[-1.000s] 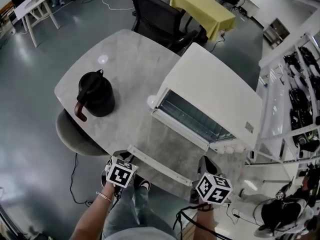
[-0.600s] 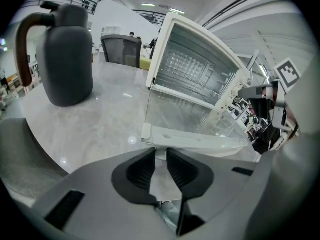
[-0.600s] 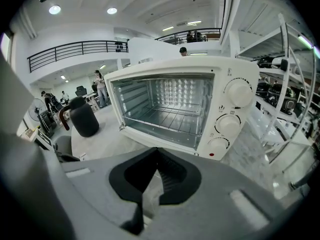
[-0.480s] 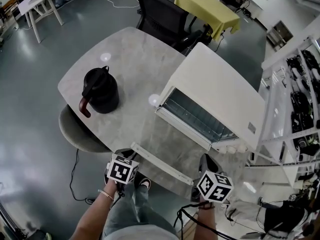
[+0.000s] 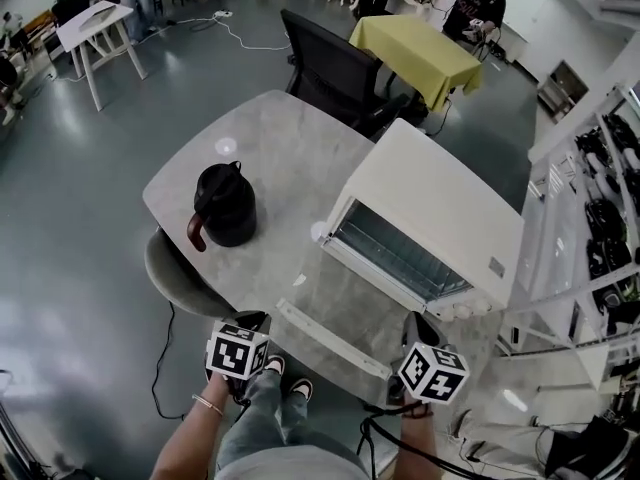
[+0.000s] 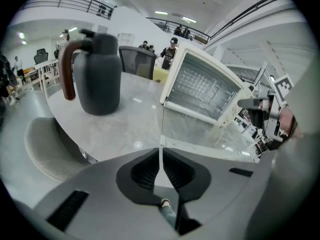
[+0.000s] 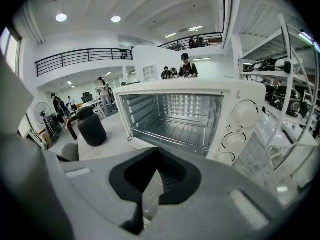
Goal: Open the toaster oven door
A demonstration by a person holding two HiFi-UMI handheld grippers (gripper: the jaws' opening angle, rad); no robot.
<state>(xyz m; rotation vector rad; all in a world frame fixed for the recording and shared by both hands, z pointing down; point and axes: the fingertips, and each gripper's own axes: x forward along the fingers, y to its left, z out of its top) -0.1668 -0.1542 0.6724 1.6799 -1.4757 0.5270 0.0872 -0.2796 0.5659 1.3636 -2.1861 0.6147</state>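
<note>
The white toaster oven (image 5: pixel 430 208) stands on the grey table (image 5: pixel 270 148) with its glass door (image 5: pixel 345 303) folded down flat and its rack bare inside (image 7: pixel 175 124). The door's white handle bar (image 5: pixel 330 340) lies along the table's near edge. My left gripper (image 5: pixel 250 320) hovers just off the bar's left end. Its jaws (image 6: pixel 160 151) are closing to a thin slit with nothing between them. My right gripper (image 5: pixel 418 326) is at the bar's right end, shut and empty (image 7: pixel 157 151), facing the oven's opening and knobs (image 7: pixel 245 115).
A black kettle (image 5: pixel 225 205) with a brown handle stands on the table's left part. A grey chair (image 5: pixel 175 273) is tucked under the left edge and a black office chair (image 5: pixel 335 58) sits behind. Shelving (image 5: pixel 600 198) runs along the right. People stand far back.
The head view has tilted up, so the table and oven sit lower and further right. Both grippers stay at the near edge by the lowered door, which remains open.
</note>
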